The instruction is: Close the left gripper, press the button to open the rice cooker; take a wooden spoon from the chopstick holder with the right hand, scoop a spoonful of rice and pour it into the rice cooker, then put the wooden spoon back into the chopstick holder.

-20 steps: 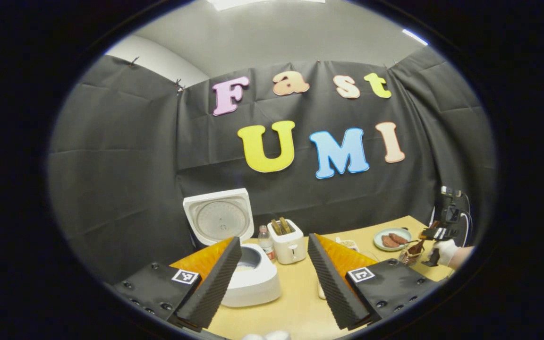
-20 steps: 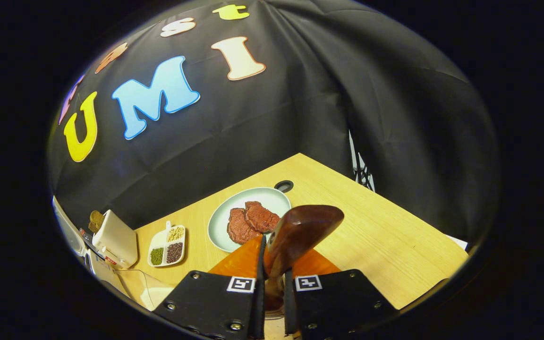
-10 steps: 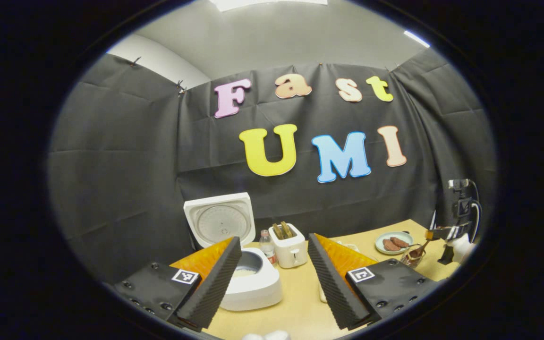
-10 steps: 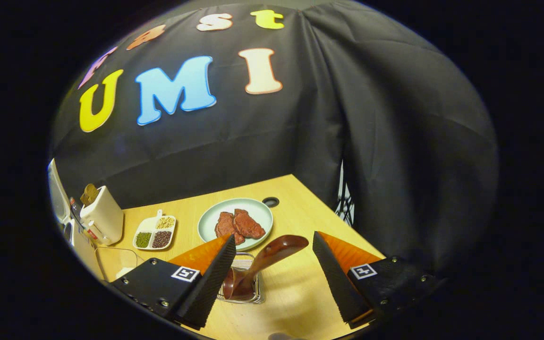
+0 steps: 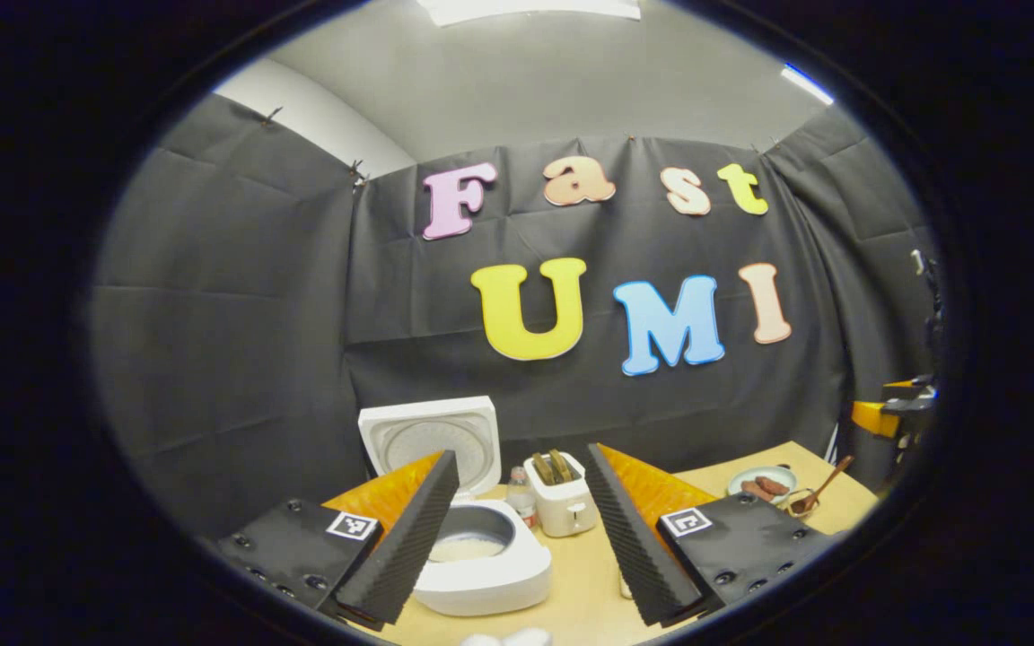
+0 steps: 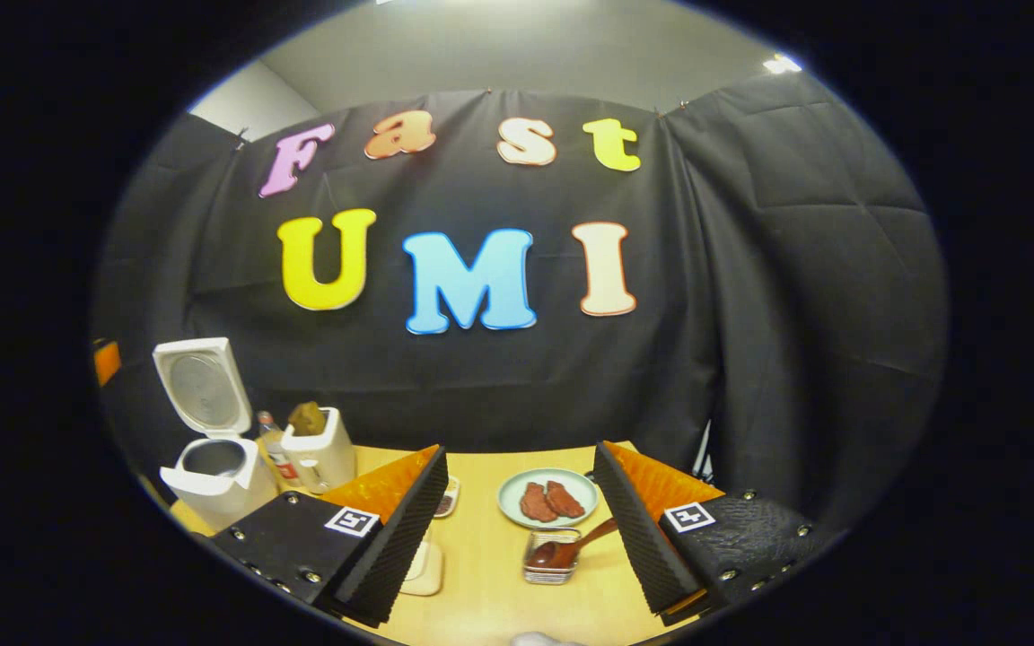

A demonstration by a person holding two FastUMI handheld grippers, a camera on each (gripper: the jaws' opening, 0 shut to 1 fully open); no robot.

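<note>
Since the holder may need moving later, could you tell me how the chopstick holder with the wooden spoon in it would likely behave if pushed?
The chopstick holder looks small and clear, so probably light and easy to slide. The wooden spoon leans out over one side, so a nudge could tip it that way. The spoon itself looks rigid.

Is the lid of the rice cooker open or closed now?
Open. The rice cooker lid stands upright behind the pot, whose inside shows.
</note>
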